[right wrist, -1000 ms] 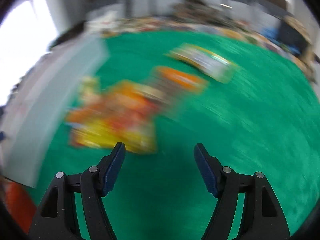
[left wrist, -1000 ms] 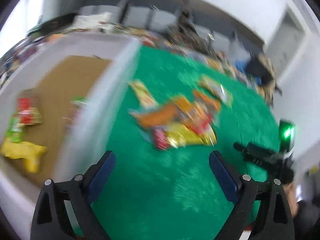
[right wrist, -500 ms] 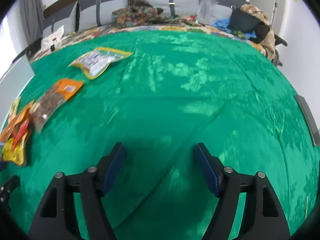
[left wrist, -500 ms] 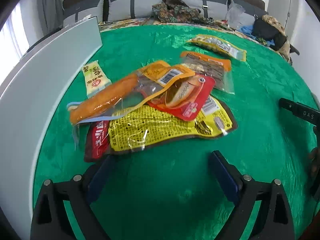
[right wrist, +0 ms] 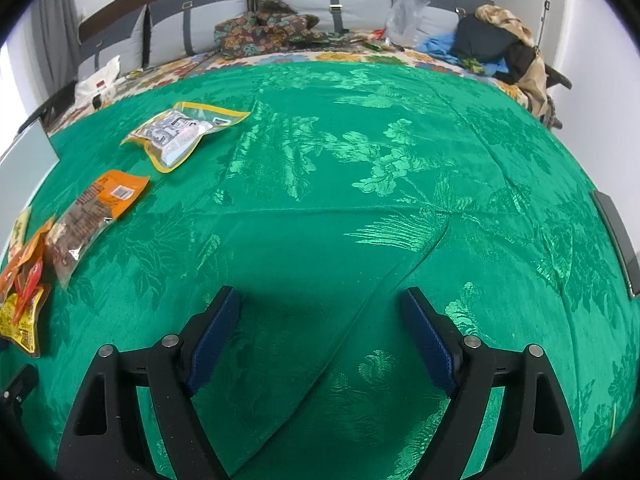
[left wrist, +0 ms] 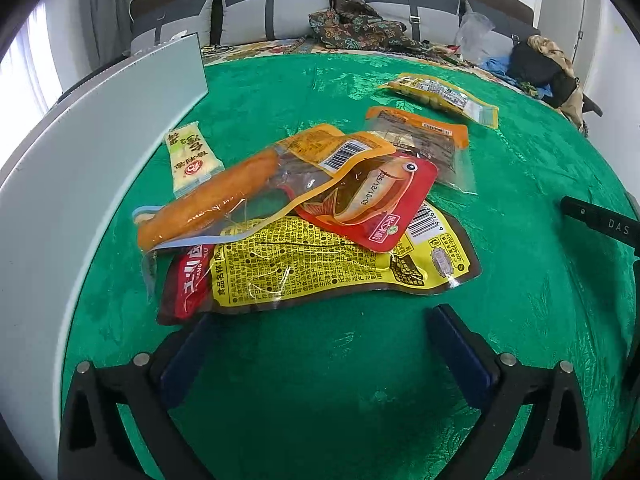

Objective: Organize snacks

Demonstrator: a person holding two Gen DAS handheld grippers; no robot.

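Note:
A pile of snack packets lies on the green cloth (left wrist: 320,380): a yellow packet (left wrist: 340,264), a red fish packet (left wrist: 372,200), an orange sausage packet (left wrist: 212,196) and a dark red packet (left wrist: 188,280). A pale packet (left wrist: 192,156), an orange-topped packet (left wrist: 424,136) and a yellow-edged clear packet (left wrist: 440,94) lie apart. My left gripper (left wrist: 320,320) hovers just short of the pile, jaws opening, with only cloth between them. My right gripper (right wrist: 320,294) stands over bare cloth right of the snacks, jaws opening, holding nothing. The orange-topped packet (right wrist: 92,208) and clear packet (right wrist: 180,136) lie to its far left.
A white box wall (left wrist: 80,168) runs along the table's left side. A grey sofa (right wrist: 320,4) with patterned fabric, bags and clothes stands behind the table. A dark flat object (right wrist: 616,236) sits at the table's right edge.
The left view swung from the box down to the snack pile and steadied. The right view swung right, off the pile onto bare cloth. Both pairs of jaws stand a little wider.

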